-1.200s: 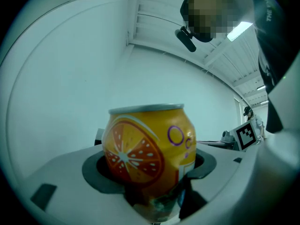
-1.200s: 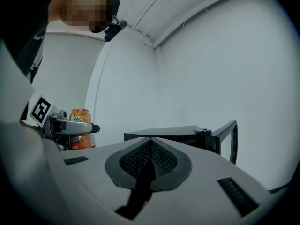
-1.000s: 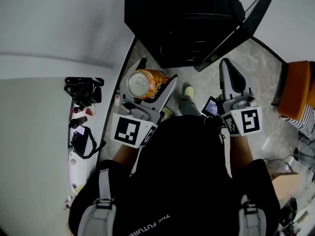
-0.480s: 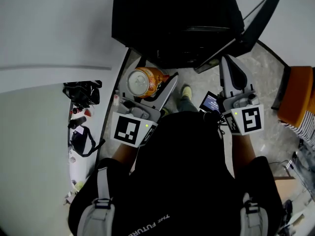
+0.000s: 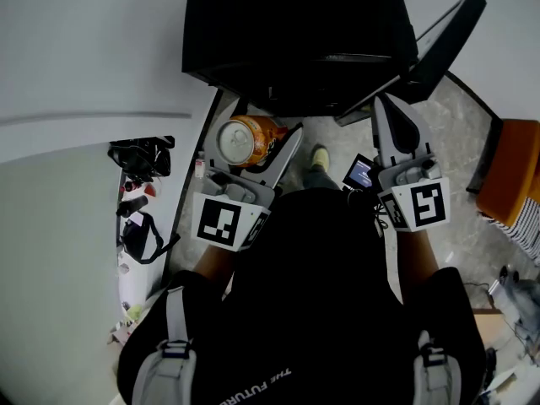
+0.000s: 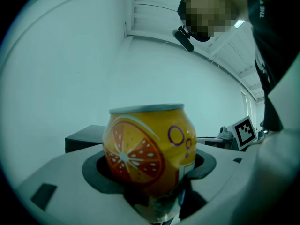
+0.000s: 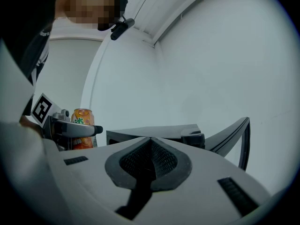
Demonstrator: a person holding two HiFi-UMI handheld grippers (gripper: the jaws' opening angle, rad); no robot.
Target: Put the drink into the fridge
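The drink is an orange can (image 5: 245, 142) printed with orange slices. My left gripper (image 5: 266, 126) is shut on it and holds it upright, level, just before the black fridge (image 5: 295, 40). In the left gripper view the can (image 6: 147, 149) sits in the hollow pads of the left gripper (image 6: 150, 170). The fridge door (image 5: 426, 49) stands open to the right. My right gripper (image 5: 390, 108) is shut and empty, its tip near the door's lower edge. The right gripper view looks over that right gripper (image 7: 150, 161) at the fridge (image 7: 154, 134), the door (image 7: 234, 135) and the can (image 7: 82, 125).
A white wall runs along the left, with black bags (image 5: 143, 159) and small items on the floor beside it. An orange chair (image 5: 510, 163) stands at the right. A small lit screen (image 5: 361, 175) hangs near my right hand, and a shoe (image 5: 321, 154) shows on the marble floor.
Both grippers and my view have come closer to the fridge, which now fills more of the top. The can stays gripped. Little has shifted in the last half second.
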